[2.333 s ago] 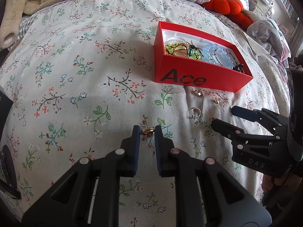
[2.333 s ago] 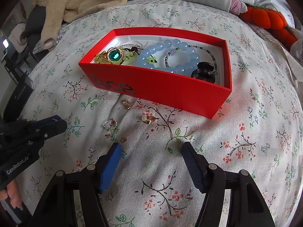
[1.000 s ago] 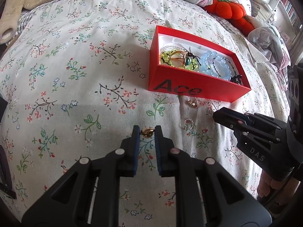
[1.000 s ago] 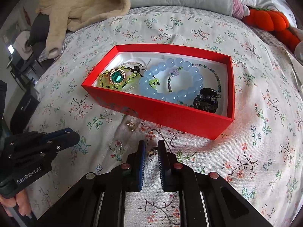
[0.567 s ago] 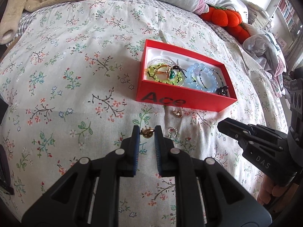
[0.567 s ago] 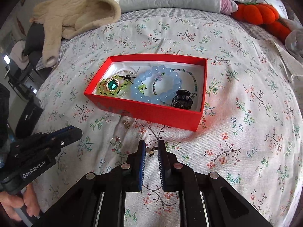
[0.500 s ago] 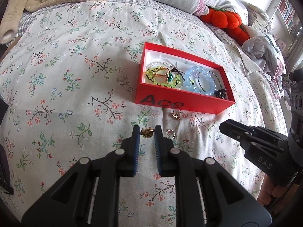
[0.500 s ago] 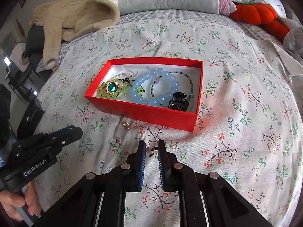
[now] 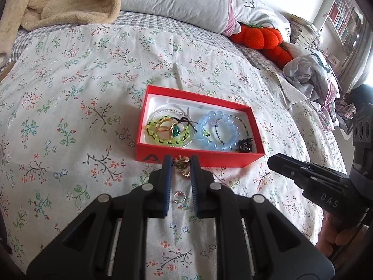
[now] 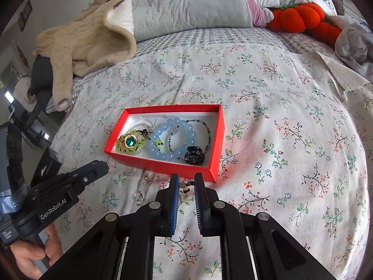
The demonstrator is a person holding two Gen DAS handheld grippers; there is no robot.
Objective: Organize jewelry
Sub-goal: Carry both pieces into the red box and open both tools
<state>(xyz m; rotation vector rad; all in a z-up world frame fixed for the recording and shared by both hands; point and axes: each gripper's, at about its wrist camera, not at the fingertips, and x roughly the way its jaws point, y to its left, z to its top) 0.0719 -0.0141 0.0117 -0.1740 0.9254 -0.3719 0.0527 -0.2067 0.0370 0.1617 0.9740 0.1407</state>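
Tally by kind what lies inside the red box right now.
Bead bracelets: 4 (blue, yellow-green, clear, thin dark)
Green-stone ring: 1
Black hair clip: 1
Total: 6

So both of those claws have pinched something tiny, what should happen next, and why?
Probably carry both forward over the red box and let go. The left gripper pinches a small gold earring, the right gripper another small piece, both lifted just short of its near wall.

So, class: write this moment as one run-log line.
left tongs: shut on gold earring | right tongs: shut on small earring | red box: bracelets inside | bedspread: two pieces loose
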